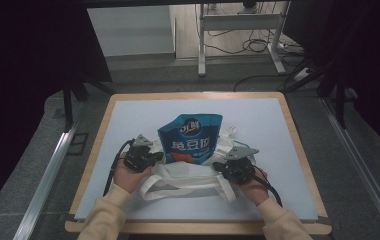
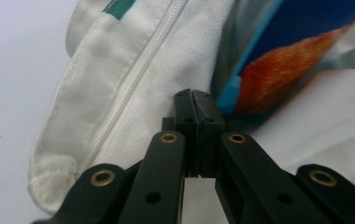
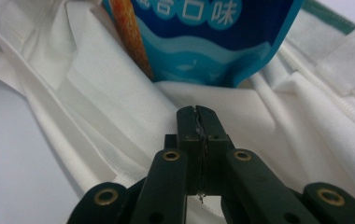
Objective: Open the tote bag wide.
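Matt white woven cloth bag (image 1: pixel 188 177), glossy blue plastic snack pouch (image 1: pixel 191 138), wood-edged table (image 1: pixel 198 95).

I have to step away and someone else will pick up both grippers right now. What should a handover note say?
Left gripper: shut, at the left edge of the white cloth bag; a grip on the cloth is not clear.
Right gripper: shut at the bag's right side, cloth apparently pinched.
Blue snack pouch: its lower end sits in the bag's mouth, most of it sticking out.
Done: pouch started into the bag.
Left: work the pouch fully inside.
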A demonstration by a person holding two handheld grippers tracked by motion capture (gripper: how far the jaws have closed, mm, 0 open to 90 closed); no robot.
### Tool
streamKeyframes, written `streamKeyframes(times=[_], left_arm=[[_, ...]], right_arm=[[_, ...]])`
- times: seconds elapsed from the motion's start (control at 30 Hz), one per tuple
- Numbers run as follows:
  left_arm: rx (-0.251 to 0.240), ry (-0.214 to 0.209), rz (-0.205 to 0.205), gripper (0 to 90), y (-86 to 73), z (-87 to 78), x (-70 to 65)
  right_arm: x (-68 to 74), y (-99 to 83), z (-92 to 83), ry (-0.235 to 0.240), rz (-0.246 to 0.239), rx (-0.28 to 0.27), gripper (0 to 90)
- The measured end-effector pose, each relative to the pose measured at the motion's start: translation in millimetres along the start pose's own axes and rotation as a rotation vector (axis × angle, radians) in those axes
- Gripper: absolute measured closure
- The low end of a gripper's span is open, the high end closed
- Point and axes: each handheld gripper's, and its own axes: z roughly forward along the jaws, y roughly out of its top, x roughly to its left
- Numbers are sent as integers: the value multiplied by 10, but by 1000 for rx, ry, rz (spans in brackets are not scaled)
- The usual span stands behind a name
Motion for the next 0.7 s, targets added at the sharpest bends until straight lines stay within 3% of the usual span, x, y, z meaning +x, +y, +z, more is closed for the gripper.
streamKeyframes(times=[0.27,0.43,0.7], left_arm=[[8,29,-37,893,68,157,53],[8,30,-82,893,81,234,123],[17,23,-85,893,83,257,159]], right_arm=[[25,-109,28,8,-1,34,889],[56,-218,71,9,-4,72,891],[117,-293,93,3,-25,91,892]])
